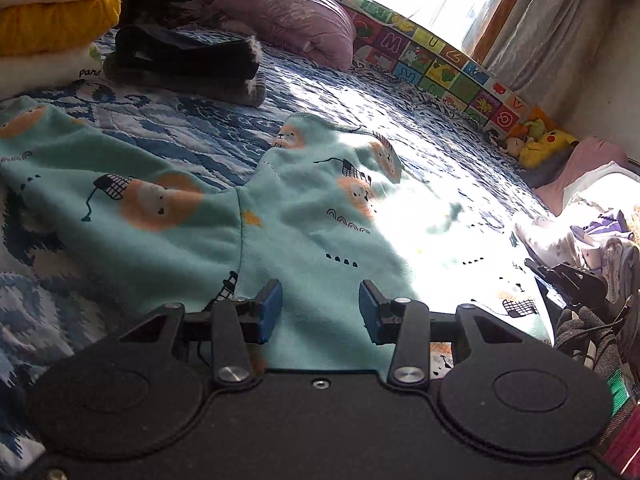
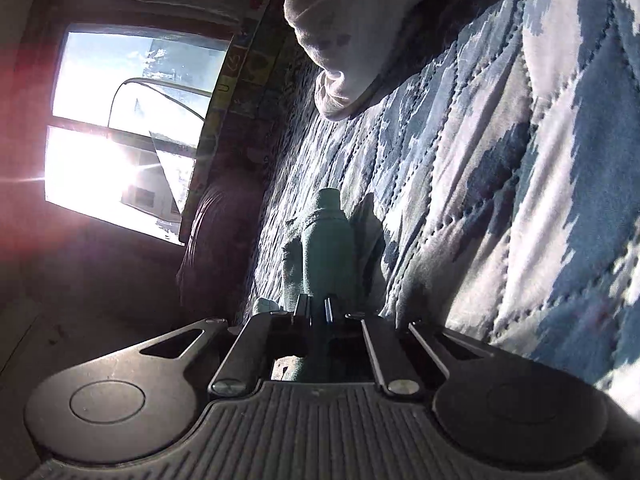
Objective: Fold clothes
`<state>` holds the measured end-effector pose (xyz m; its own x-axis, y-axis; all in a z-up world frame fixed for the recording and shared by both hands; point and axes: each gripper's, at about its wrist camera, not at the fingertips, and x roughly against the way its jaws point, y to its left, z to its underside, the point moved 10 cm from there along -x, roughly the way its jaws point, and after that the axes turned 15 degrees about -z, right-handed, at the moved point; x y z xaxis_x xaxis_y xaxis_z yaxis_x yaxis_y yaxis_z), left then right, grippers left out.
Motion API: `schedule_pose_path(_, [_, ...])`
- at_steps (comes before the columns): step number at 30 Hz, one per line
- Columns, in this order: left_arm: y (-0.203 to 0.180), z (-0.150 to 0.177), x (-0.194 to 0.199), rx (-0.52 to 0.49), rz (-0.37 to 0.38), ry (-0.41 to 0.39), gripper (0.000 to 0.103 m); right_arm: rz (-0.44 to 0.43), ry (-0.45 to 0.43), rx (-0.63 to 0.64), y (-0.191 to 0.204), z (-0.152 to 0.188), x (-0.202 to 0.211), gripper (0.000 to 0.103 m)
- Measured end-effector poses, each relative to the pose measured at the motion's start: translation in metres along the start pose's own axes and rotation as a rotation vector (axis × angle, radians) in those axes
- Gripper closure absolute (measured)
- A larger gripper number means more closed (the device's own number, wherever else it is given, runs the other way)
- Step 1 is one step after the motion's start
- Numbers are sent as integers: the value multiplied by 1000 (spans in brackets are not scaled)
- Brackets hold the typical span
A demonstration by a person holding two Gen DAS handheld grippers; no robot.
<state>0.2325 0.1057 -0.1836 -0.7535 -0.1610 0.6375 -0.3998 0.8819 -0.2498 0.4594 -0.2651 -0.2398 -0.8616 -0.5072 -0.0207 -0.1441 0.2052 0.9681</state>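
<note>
A teal child's garment (image 1: pixel 192 216) printed with orange lions lies spread on the blue-and-white quilt (image 1: pixel 192 136), two leg-like parts reaching away from me. My left gripper (image 1: pixel 319 310) hovers open just over its near edge, blue pads (image 1: pixel 270 308) apart with nothing between them. In the right wrist view, rolled sideways, my right gripper (image 2: pixel 318 310) is shut on a bunched fold of the teal garment (image 2: pixel 328 248), which sticks out ahead of the fingers against the quilt (image 2: pixel 500 160). The right gripper (image 1: pixel 576 284) also shows at the left view's right edge.
Folded yellow and white clothes (image 1: pixel 52 28) are stacked at the back left, beside dark folded items (image 1: pixel 184 60). A pink pillow (image 1: pixel 288 12), an alphabet bumper (image 1: pixel 432 60) and plush toys (image 1: pixel 540 144) line the far side. Loose clothes (image 1: pixel 592 236) lie right. A bright window (image 2: pixel 120 132) glares.
</note>
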Motion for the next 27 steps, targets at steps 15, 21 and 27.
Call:
schedule_pose_path(15, [-5,-11,29,5,54,-74,62,221,-106,305,87,-43,142,97])
schedule_pose_path(21, [-14,-4,28,-40,62,-77,62,327,-162,246,45,-41,193,62])
schedule_pose_path(27, [-16,-5,23,-37,76,-68,62,394,-286,304,42,-64,229,60])
